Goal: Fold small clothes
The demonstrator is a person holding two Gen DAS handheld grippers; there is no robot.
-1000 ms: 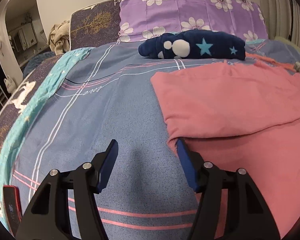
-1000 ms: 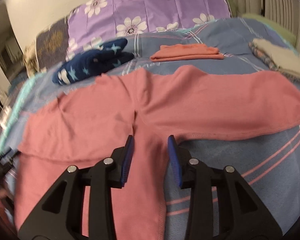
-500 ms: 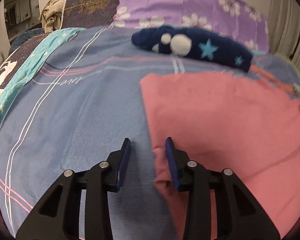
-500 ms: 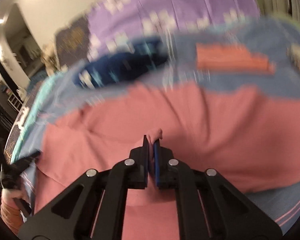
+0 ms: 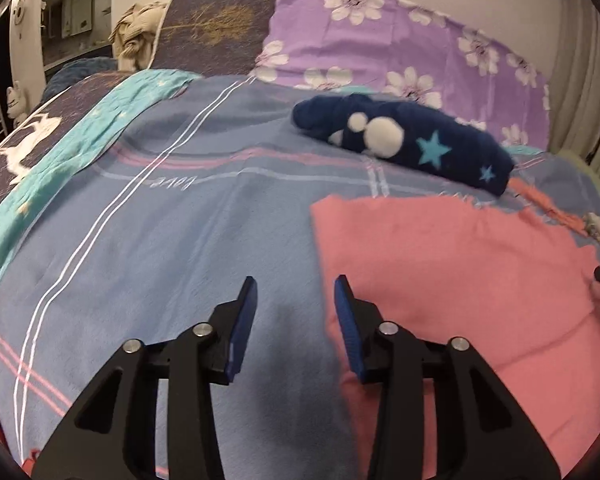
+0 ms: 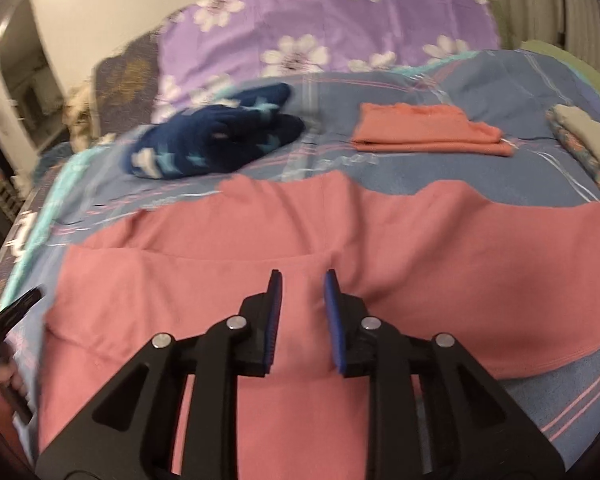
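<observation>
A pink garment (image 6: 380, 240) lies spread on the blue striped bedspread (image 6: 500, 168), with one part folded over another. It also shows in the left wrist view (image 5: 460, 280) on the right. My right gripper (image 6: 300, 284) is open and empty, just above the middle of the garment. My left gripper (image 5: 296, 288) is open and empty at the garment's left edge, its right finger (image 5: 346, 308) over the pink cloth and its left finger over the bedspread (image 5: 160, 260). The left gripper shows at the far left edge of the right wrist view (image 6: 12, 312).
A navy star-patterned garment (image 5: 404, 140) lies bunched at the back, also in the right wrist view (image 6: 216, 140). A folded orange garment (image 6: 424, 130) and a folded stack (image 6: 584, 140) lie at back right. A purple flowered pillow (image 5: 380, 44) stands behind.
My right gripper, shut on a pinch of the pink garment half a second ago, has let go and opened. My left gripper has opened wider at the garment's left edge.
</observation>
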